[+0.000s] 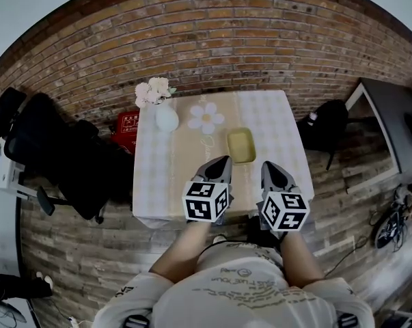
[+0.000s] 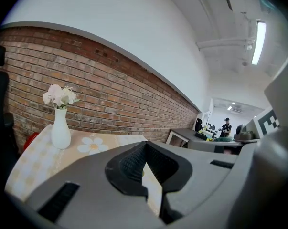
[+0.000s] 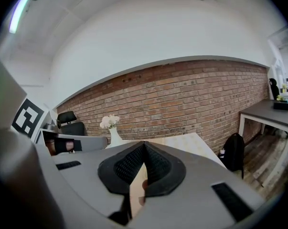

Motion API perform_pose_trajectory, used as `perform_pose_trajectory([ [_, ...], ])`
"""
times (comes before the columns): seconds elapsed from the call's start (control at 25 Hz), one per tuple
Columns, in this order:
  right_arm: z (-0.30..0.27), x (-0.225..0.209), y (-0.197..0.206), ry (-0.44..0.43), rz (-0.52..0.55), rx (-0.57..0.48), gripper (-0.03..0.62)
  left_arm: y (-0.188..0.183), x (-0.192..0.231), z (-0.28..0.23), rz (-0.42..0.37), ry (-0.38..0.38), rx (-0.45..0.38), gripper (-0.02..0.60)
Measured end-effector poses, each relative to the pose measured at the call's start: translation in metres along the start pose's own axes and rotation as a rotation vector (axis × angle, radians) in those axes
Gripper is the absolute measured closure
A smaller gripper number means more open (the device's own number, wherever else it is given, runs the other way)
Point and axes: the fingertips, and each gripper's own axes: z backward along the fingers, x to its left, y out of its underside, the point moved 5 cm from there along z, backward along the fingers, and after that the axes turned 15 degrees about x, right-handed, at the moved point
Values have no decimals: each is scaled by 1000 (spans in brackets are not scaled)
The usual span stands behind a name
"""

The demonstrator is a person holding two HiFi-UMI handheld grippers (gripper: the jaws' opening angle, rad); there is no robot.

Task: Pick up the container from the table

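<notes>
Head view: pale yellow, shallow rectangular plastic container [image 1: 240,145] lies untouched on the checked-cloth table [image 1: 281,115], just ahead of left gripper [image 1: 223,164] and right gripper [image 1: 268,168].
Left gripper view: jaws pressed together, nothing between.
Right gripper view: likewise closed, empty.
Progress: apparently approach only; grasp and lift remain.

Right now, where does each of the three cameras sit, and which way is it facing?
Head view: on the person's head, looking steeply down at the table, the yellow container and the vase; it shows the torso, both forearms, the left gripper and the right gripper.
Left gripper view: rides the left gripper, looking along its closed jaws toward the brick wall; the right gripper edges in at right.
Right gripper view: rides the right gripper, closed jaws, facing the same wall; the left gripper shows at left.
Shared: all three views show the vase.
</notes>
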Motion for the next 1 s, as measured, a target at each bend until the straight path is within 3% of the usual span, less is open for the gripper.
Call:
perform_pose_trajectory([
  [0.48, -74, -50, -16, -26, 41, 111, 595, -20, 12, -46, 68, -87, 15, 578],
  [1.0, -154, -89, -9, -96, 101, 257, 594, -15, 32, -96, 193, -190, 55, 578],
])
